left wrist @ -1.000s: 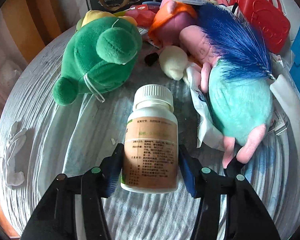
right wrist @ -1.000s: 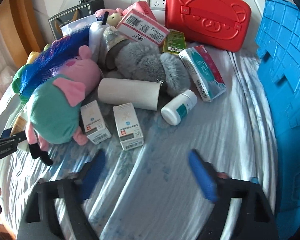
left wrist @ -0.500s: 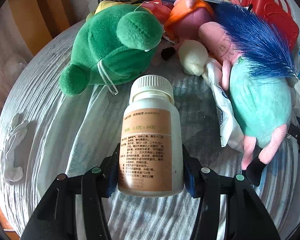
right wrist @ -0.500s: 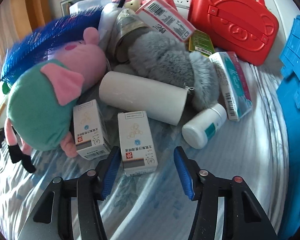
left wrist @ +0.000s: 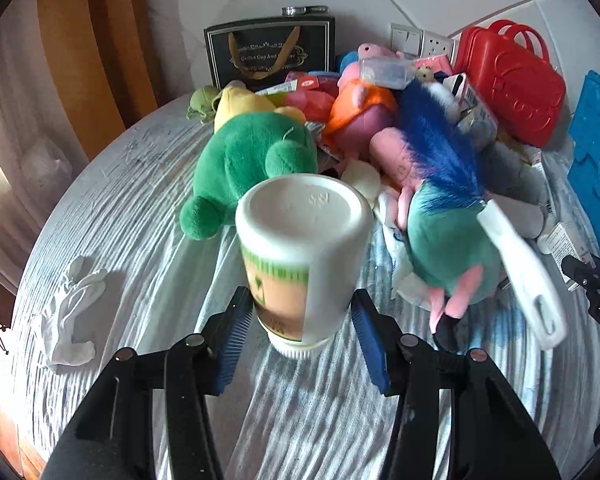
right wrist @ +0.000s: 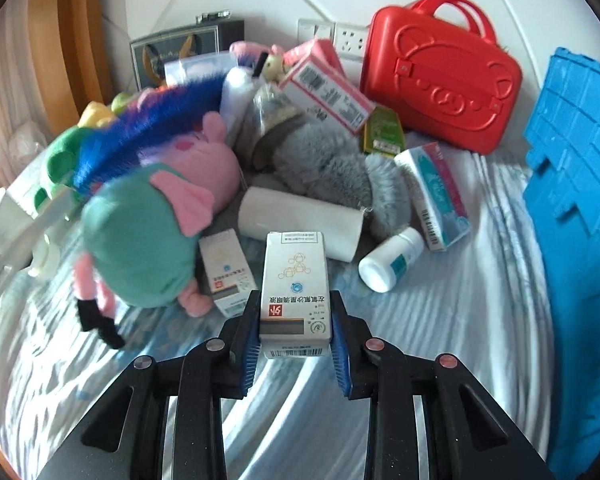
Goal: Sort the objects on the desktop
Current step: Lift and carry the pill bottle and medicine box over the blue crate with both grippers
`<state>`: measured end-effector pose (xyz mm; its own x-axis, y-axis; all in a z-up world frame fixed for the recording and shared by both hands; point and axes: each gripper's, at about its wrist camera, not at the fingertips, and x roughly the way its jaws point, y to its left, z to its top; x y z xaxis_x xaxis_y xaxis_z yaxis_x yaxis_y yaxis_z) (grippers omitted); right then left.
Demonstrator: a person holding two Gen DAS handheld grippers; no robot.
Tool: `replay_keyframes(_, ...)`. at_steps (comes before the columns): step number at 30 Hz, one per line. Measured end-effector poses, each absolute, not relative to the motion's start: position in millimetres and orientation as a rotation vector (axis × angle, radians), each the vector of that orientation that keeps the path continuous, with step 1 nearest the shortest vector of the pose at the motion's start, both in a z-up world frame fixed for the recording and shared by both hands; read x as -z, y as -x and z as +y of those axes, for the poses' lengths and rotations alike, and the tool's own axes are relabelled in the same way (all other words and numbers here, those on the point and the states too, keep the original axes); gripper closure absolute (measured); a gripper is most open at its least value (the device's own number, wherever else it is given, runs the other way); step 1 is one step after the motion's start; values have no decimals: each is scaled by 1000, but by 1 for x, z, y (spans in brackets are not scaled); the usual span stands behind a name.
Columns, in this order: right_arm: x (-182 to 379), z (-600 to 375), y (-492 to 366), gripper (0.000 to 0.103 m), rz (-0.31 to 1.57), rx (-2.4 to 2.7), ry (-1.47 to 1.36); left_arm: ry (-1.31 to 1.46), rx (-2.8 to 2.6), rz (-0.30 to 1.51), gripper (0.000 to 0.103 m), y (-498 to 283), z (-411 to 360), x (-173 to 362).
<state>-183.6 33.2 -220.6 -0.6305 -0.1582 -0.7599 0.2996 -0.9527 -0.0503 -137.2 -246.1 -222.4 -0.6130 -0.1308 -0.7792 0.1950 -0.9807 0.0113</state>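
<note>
bottle (left wrist: 304, 256) and box (right wrist: 295, 280) in tongs

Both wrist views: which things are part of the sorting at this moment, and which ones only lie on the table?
In the job now:
- left gripper, shut on the white pill bottle, held bottom up
- right gripper, shut on the white medicine box

Lying about:
- green plush toy
- red case
- paper roll
- small white bottle
- grey plush toy

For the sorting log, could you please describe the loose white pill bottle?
Start at the red case; in front lies a teal-and-pink box. The pill bottle lies on its side against it, the only item there with a teal label band.
</note>
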Motion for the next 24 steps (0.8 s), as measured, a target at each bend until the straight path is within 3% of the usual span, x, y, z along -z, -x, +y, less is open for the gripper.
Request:
replay_keyframes(8, 147, 39, 134, 73, 207, 2766, -1002, -1053, 2871, 37, 59, 102, -207, 140)
replay_keyframes(24, 15, 116, 50, 73, 150, 3026, -637, -660, 3185, -34, 60, 58, -74, 12)
